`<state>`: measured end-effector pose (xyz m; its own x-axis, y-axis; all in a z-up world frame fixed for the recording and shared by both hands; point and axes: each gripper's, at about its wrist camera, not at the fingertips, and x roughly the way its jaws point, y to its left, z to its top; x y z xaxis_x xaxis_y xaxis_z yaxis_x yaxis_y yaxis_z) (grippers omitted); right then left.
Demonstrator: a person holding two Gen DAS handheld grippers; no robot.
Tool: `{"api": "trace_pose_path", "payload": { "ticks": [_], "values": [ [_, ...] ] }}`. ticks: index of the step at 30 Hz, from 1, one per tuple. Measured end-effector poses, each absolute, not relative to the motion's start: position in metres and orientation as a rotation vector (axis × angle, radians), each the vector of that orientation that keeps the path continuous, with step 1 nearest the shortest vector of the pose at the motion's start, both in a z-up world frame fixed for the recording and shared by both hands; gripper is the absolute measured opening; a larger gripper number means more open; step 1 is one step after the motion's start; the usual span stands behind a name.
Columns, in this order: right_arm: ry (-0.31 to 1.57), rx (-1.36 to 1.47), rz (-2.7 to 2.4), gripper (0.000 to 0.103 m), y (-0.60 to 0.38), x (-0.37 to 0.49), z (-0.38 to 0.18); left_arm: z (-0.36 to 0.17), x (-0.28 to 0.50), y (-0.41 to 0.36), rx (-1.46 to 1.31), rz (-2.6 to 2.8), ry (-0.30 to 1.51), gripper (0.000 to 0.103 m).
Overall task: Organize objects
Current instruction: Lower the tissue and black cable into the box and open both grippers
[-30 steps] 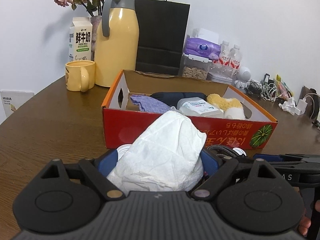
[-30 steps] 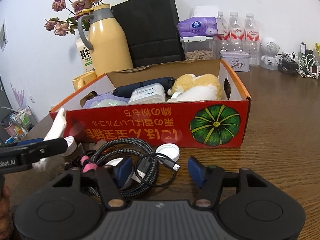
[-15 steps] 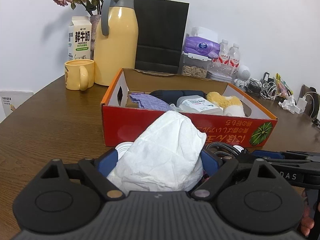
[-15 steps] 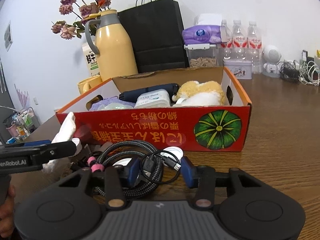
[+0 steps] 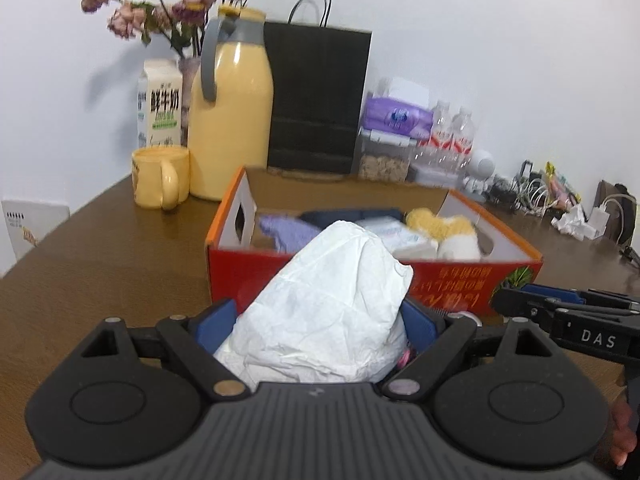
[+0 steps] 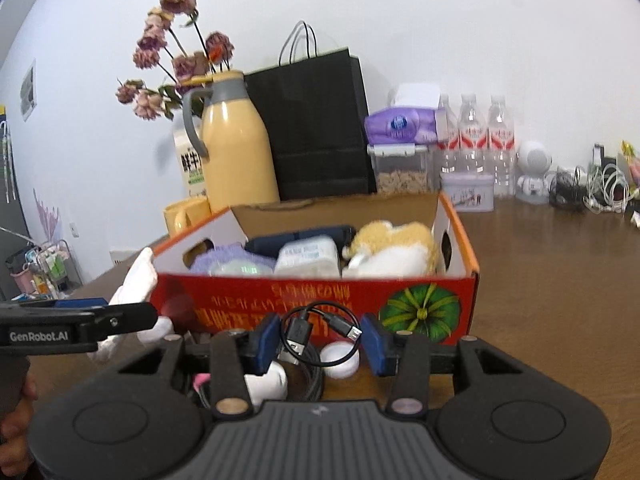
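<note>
My left gripper (image 5: 316, 320) is shut on a crumpled white tissue wad (image 5: 332, 304) and holds it in front of the red cardboard box (image 5: 352, 276). The tissue also shows in the right wrist view (image 6: 138, 280). My right gripper (image 6: 320, 338) is shut on a coiled black USB cable (image 6: 310, 328), raised before the box's red front (image 6: 320, 300). The box holds a purple cloth (image 6: 224, 258), a wipes pack (image 6: 306, 256), a dark pouch (image 6: 300, 236) and a plush toy (image 6: 394, 248). White caps (image 6: 340, 358) lie on the table below the cable.
Behind the box stand a yellow jug (image 5: 230, 120), a yellow mug (image 5: 160, 178), a milk carton (image 5: 160, 108), a black paper bag (image 5: 316, 100), a flower vase, water bottles (image 6: 486, 136) and a food container. Cables and chargers (image 6: 600, 188) clutter the far right of the brown table.
Both grippers have risen and now look down into the box. My right gripper has closed on the black cable and lifted it off the table. The left still holds the tissue.
</note>
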<state>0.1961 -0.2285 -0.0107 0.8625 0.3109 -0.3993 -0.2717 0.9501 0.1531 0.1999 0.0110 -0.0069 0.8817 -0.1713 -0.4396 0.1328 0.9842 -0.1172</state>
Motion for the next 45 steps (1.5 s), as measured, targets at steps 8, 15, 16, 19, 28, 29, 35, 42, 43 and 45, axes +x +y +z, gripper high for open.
{"api": "trace_pose_path", "payload": {
  "ticks": [8,15,16,19,28,29,35,42,43,45],
  "values": [
    [0.355,0.017,0.306,0.044,-0.217,0.212,0.024,0.041,0.215,0.001,-0.041,-0.152,0.342,0.089],
    [0.337,-0.002,0.263,0.044,-0.203,0.257,0.041,0.062,0.255,-0.016,-0.047,-0.121,0.312,0.089],
    [0.341,0.001,0.258,0.044,-0.201,0.263,0.041,0.062,0.262,-0.018,-0.056,-0.105,0.313,0.089],
    [0.351,0.011,0.246,0.044,-0.194,0.280,0.037,0.057,0.278,-0.022,-0.091,-0.087,0.322,0.089],
    [0.397,0.038,0.188,0.044,-0.195,0.313,0.007,0.023,0.326,-0.024,-0.085,-0.008,0.411,0.089],
    [0.408,0.043,0.186,0.044,-0.197,0.315,0.005,0.020,0.328,-0.024,-0.083,-0.007,0.421,0.089],
    [0.434,0.031,0.190,0.045,-0.197,0.317,-0.003,0.007,0.329,-0.030,-0.034,-0.034,0.450,0.091],
    [0.414,-0.003,0.168,0.084,-0.193,0.307,-0.002,0.007,0.319,-0.031,-0.020,-0.040,0.412,0.103],
    [0.409,-0.008,0.161,0.086,-0.193,0.306,-0.001,0.007,0.319,-0.031,-0.021,-0.035,0.413,0.103],
    [0.405,-0.013,0.154,0.091,-0.193,0.305,0.000,0.007,0.320,-0.030,-0.027,-0.028,0.419,0.103]
  ]
}}
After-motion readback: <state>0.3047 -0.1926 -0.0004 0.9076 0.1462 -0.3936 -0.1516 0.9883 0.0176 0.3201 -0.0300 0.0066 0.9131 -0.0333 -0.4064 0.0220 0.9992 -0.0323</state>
